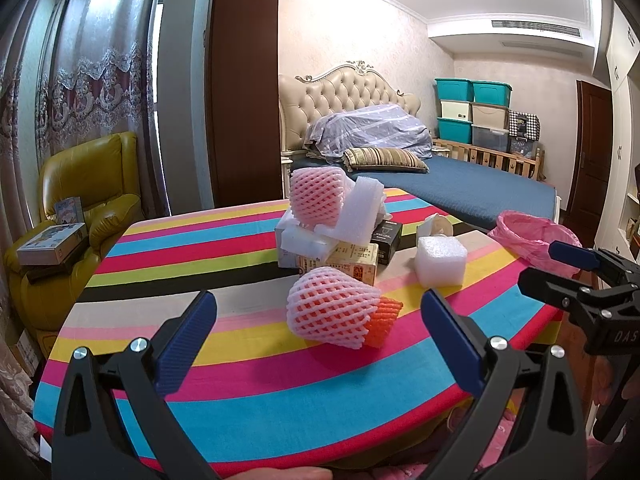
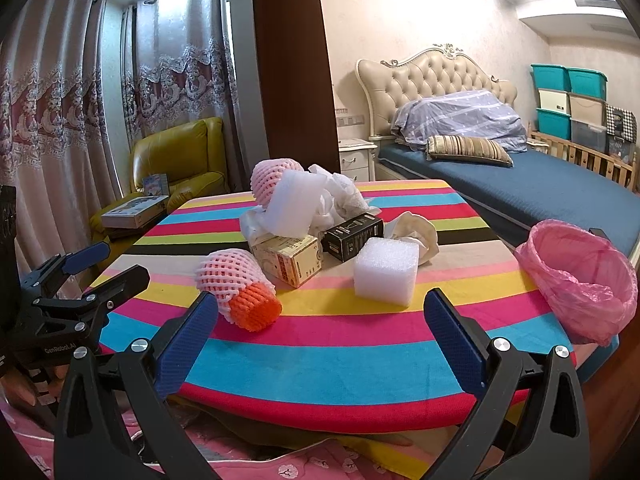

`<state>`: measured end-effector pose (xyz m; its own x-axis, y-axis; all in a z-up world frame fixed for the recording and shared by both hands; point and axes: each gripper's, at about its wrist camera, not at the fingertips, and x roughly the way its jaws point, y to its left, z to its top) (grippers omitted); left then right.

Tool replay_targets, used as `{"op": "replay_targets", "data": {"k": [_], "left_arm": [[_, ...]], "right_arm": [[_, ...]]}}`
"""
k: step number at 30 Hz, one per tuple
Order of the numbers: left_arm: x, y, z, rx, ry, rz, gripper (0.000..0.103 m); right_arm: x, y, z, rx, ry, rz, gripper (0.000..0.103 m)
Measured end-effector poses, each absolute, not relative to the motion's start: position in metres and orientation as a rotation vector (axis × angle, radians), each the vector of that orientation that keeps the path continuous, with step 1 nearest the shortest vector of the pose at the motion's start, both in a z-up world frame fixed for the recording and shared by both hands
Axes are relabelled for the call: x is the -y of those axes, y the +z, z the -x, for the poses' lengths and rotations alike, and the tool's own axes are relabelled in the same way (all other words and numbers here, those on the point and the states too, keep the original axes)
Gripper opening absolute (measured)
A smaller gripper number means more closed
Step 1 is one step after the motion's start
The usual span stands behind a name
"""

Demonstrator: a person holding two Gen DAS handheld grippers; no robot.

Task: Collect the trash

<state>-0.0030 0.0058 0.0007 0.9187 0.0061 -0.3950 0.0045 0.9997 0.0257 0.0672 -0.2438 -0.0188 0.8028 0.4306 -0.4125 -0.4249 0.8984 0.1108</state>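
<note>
- The left gripper (image 1: 318, 344) is level, near the front edge of the table (image 1: 248, 396), with its two blue fingers (image 1: 186, 346) spread wide and nothing between them.
- The right gripper (image 2: 320, 344) is level at the same front edge, jaws also wide apart and empty.
- The two grippers are side by side, not touching.

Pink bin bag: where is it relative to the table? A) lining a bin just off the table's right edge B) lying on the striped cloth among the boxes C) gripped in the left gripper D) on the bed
A: the pink bin bag hangs open over a bin beside the striped table, off its right edge; both grippers are open and empty.
</note>
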Motion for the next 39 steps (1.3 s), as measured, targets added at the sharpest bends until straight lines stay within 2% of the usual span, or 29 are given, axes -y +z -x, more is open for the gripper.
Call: {"op": "replay_targets", "data": {"k": [39], "left_arm": [[-0.0065,0.0037,0.0046,-0.404,-0.001,-0.029,0.099]], "right_arm": [[0.2418,-0.0200,-0.0658,-0.453,0.458,-0.024,0.096]]}}
